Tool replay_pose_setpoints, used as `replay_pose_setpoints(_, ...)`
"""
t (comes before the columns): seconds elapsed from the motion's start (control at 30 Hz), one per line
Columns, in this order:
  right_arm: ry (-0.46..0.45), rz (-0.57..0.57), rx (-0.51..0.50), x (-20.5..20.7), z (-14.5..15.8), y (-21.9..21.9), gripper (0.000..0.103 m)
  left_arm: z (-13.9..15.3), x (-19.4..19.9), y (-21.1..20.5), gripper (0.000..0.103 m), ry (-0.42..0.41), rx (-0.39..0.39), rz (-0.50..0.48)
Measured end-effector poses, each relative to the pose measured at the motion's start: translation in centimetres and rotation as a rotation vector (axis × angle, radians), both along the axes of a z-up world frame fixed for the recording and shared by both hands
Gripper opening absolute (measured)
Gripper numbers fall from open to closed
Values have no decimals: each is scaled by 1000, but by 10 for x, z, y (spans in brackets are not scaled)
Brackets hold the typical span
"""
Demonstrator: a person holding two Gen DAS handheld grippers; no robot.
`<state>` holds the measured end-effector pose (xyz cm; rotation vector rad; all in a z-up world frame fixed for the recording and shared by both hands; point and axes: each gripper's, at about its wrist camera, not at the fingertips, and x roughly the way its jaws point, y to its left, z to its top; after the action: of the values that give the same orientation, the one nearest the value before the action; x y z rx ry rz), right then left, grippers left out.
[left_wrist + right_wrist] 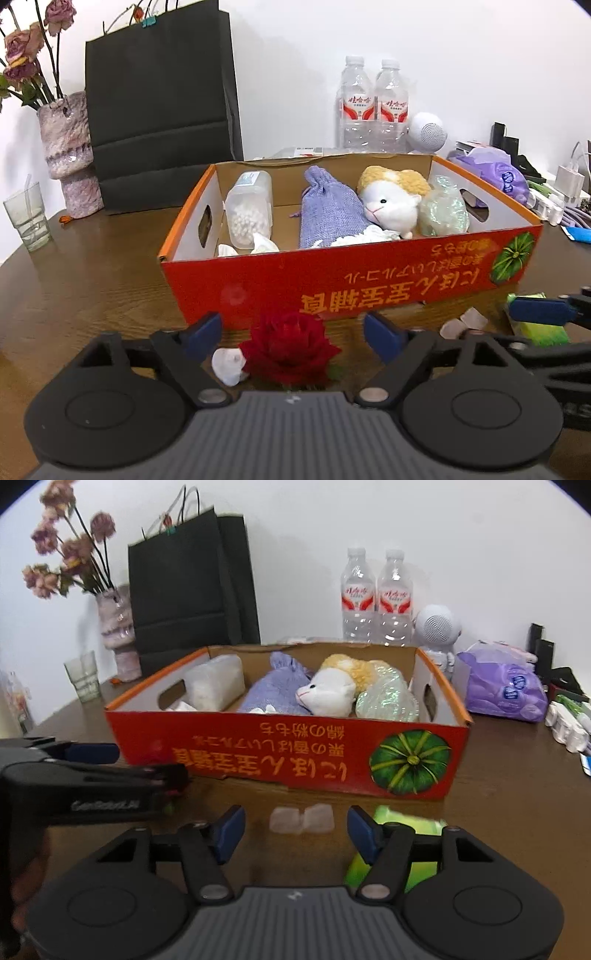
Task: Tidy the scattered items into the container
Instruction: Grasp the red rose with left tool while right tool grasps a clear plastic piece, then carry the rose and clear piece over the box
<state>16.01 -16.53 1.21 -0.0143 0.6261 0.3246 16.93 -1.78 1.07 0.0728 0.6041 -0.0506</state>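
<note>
Broadly, a dark wooden desk (92, 280) meets a white wall (295, 55). At twelve o'clock sits the red cardboard box (332, 280), holding a plush toy (391, 199) and a lilac pouch (328, 210). Beyond it stand a black paper bag (162, 110) at eleven, a vase (70, 155) at ten, and two water bottles (373, 107) at one. The left hand-held gripper (291, 332) gapes wide around a red rose (288, 350) on the desk. The right hand-held gripper (295, 827) is spread apart before two pale cubes (301, 818), a green packet (410, 834) beside it.

Box (332, 284): open top, interior crowded by jar (249, 210), pouch (330, 214), plush (391, 203). Bare tabletop (92, 280) to its left; bag (159, 103), vase (70, 155), bottles (373, 103) block behind.
</note>
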Motion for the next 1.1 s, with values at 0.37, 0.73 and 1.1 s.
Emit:
replay_pose_setpoints(0.37,-24,17,-101,8,-13,12,26,6,-27,-19,25,-53,39,-85)
replay_pose_setpoints(0.73,-69,44,-20,-69,17,11,9,36,-138,-22,24,-166,45,-76)
replay_pose_setpoints(1.1,-200,64,34,-200,40,-16,9,38,-219,-8,24,-216,-16,68)
